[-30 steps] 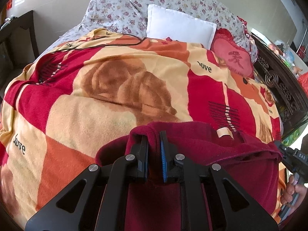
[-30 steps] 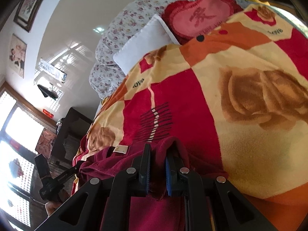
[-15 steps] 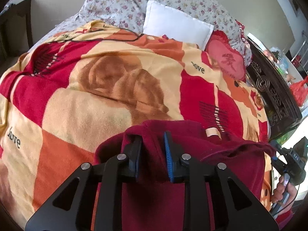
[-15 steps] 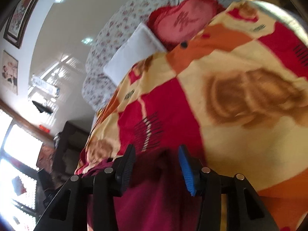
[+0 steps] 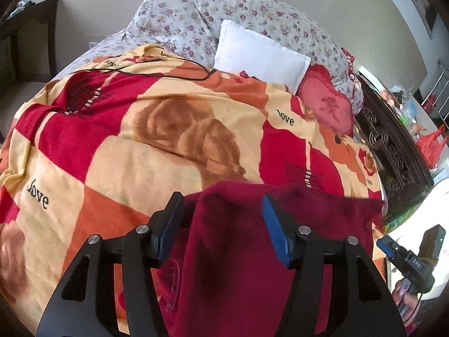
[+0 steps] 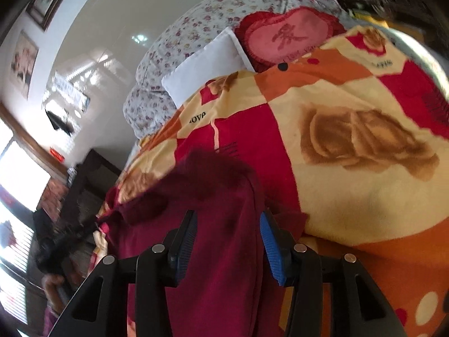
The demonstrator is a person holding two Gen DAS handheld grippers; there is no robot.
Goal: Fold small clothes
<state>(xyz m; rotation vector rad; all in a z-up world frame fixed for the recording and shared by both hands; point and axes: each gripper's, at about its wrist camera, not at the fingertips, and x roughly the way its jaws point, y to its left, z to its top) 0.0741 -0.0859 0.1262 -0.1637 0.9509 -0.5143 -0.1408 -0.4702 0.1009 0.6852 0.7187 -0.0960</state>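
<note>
Left wrist view: my left gripper points down at a dark red garment lying on the bed's blanket, at the near edge. Its jaws are opening; the blue-padded fingers stand wide apart, with a raised fold of the garment between them. I see a gap on both sides of the fold, so nothing is gripped. The garment spreads to the right, toward my right gripper, seen at the right edge with a hand below it.

Right wrist view: right gripper also aims at the garment. Jaws partly apart, cloth lying between them. Left finger sits against the fabric surface; right finger is just beside the garment's edge. The pads do not pinch it, so I log it as released. This frame is a little blurred.

Beyond the garment, the blanket is red, orange and cream with rose prints and "love" lettering. At the head of the bed: a white pillow, floral pillows behind it, a heart cushion to the right. A black cable runs across the blanket's far part. Dark carved furniture stands along the bed's right side.
</note>
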